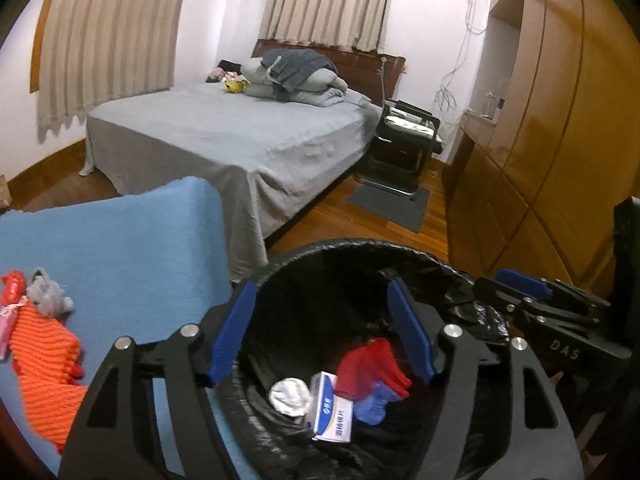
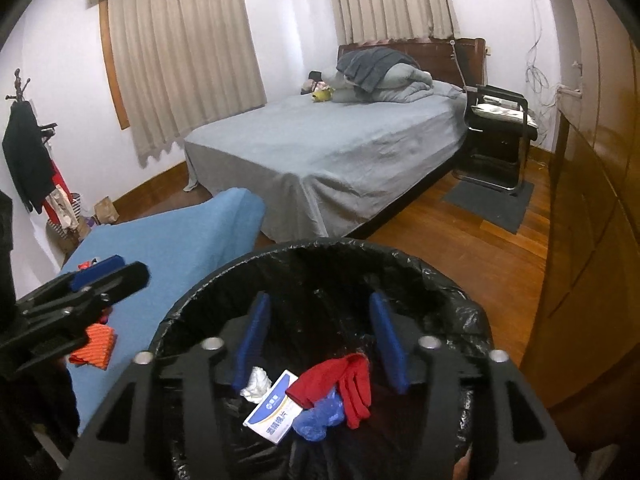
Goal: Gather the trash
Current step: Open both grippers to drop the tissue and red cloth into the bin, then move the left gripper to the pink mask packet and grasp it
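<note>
A bin with a black liner stands just below both grippers. At its bottom lie a red glove, a white and blue box, a crumpled white wad and a blue plastic piece. My left gripper hangs open over the bin's left half with nothing between its blue pads. My right gripper is open too, over the bin, and holds nothing. Each gripper shows in the other's view: the right gripper, the left gripper.
Left of the bin is a blue-covered surface with an orange knit cloth, a grey plush and a red packet. A grey bed lies behind, a black chair beyond, a wooden wardrobe on the right.
</note>
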Demonstrator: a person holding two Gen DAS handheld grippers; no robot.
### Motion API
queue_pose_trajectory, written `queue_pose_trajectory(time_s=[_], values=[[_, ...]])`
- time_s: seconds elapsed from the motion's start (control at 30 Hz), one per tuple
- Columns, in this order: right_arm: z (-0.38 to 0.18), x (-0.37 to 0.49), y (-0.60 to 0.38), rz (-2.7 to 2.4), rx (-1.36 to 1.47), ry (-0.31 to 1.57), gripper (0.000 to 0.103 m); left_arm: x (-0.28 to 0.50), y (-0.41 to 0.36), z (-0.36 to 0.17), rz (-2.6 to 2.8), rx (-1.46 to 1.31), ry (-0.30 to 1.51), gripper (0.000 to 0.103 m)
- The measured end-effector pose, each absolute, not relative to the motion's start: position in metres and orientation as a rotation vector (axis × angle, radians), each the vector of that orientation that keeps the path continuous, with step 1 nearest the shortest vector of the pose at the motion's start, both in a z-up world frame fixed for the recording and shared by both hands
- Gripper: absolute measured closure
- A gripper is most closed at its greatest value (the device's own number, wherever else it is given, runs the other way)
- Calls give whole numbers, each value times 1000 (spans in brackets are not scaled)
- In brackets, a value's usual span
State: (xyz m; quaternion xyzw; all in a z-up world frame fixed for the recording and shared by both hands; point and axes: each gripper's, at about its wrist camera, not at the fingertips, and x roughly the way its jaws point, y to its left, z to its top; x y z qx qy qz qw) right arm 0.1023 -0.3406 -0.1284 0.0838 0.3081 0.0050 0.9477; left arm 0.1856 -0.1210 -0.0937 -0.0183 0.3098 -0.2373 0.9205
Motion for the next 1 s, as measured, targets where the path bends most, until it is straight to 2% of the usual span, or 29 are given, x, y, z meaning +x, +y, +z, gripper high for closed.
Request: queue_pose_trajectory(time_s=[0.17,0.3,1.0], values=[[-122,101,-332,-1,173,600,14,180,-90,-83,-425,-35,600,20],[-119,103,-315,30,177,594,6,172,-53,-75,-352,-34,576,14],[-136,165,-133,279,107,608,6,159,163,-80,94,-106,571,13]])
